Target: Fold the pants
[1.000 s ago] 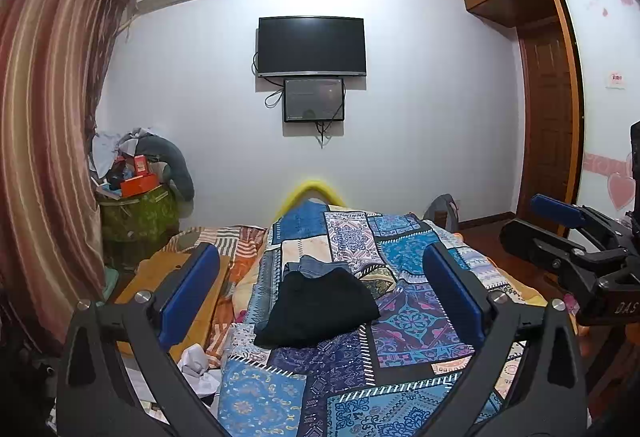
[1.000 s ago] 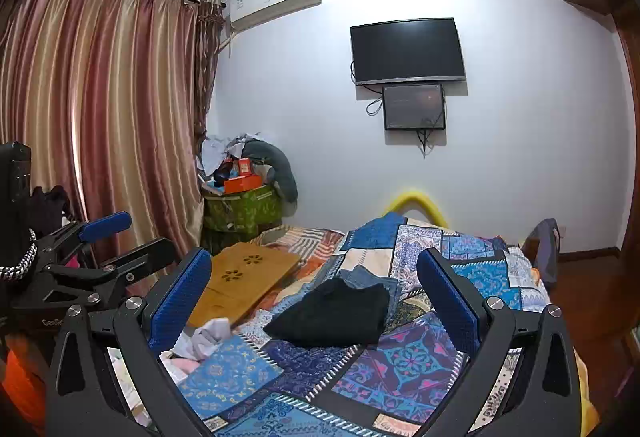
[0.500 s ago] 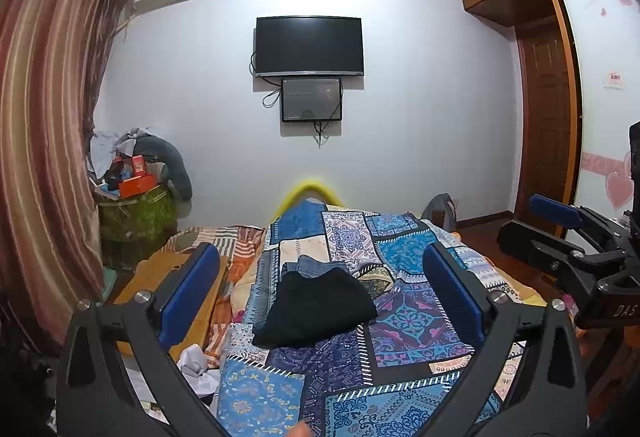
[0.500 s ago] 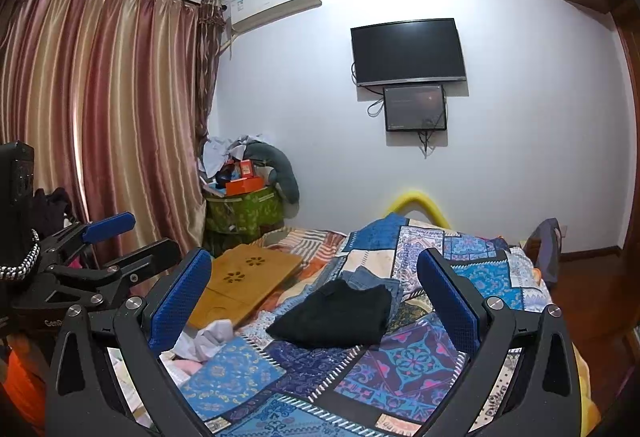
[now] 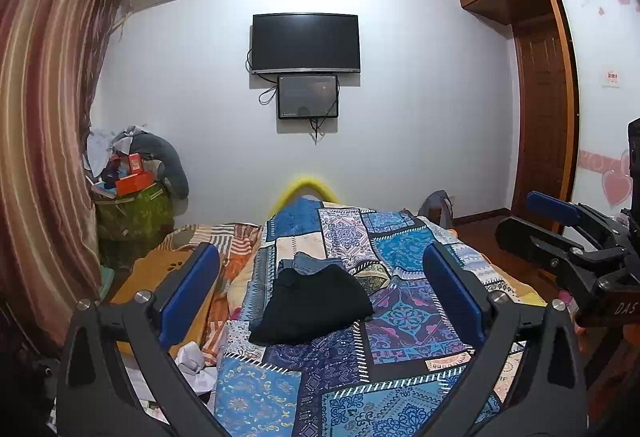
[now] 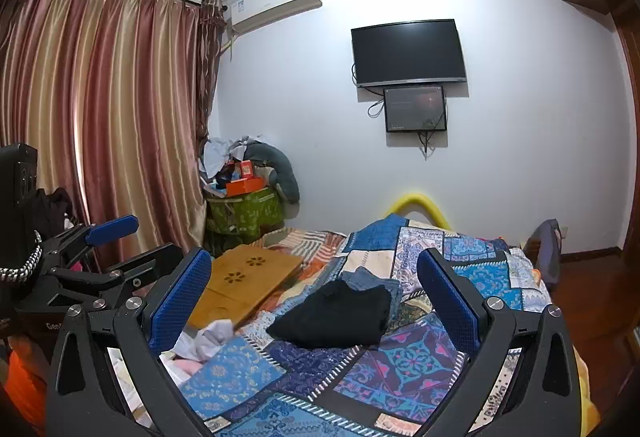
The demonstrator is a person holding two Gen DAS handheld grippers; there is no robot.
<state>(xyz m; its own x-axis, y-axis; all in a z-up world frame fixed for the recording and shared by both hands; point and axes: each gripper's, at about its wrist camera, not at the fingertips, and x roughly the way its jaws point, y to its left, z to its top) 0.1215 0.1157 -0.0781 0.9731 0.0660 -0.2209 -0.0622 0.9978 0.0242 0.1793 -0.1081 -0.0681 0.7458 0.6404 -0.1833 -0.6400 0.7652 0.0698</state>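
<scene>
Both grippers, left gripper (image 5: 320, 289) and right gripper (image 6: 314, 293), hover with fingers spread wide, empty, above the bed (image 5: 404, 321); folded black pants (image 5: 312, 305) lie on denim jeans (image 5: 308, 262).

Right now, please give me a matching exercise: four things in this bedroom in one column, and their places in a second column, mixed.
1. black pants
2. wooden lap tray
3. television
4. air conditioner

a. high on the wall, near the curtain
b. middle of the patchwork quilt
c. bed's left side
d. wall above a small screen

Pairs: 1-b, 2-c, 3-d, 4-a
</scene>
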